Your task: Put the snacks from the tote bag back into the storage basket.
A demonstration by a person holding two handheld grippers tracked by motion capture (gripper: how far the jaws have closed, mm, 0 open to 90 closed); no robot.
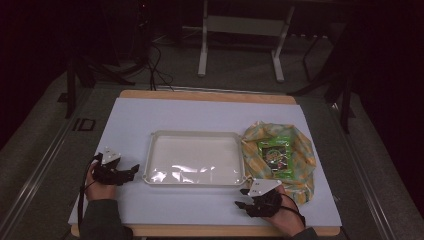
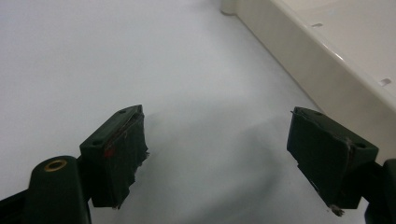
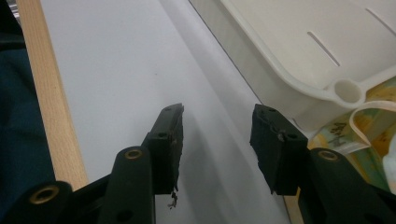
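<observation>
A person sits at a wooden table [image 1: 207, 95] covered by a white sheet [image 1: 200, 117], a gripper in each hand. In the middle of the sheet lies a shallow cream tray [image 1: 155, 137], with nothing in it but some shine from the light. Just to the right of the tray, touching its edge, sits a crumpled yellow checked cloth [image 1: 302, 150], and on the cloth rests a small green packet [image 1: 274, 155] with a printed picture I cannot make out.

The left gripper [image 1: 134, 169] rests low on the sheet just to the left of the tray, pointing toward it. In the left gripper view its jaws stand wide apart with only bare sheet between them, and the tray's wall [image 2: 317, 70] runs along the right side.

The right gripper [image 1: 242, 198] lies near the front edge of the table, just below the tray's near right corner and close to the cloth. In the right gripper view its jaws are moderately apart and hold nothing; the tray's corner [image 3: 345, 91] and a bit of cloth [image 3: 373, 135] show beside them.
</observation>
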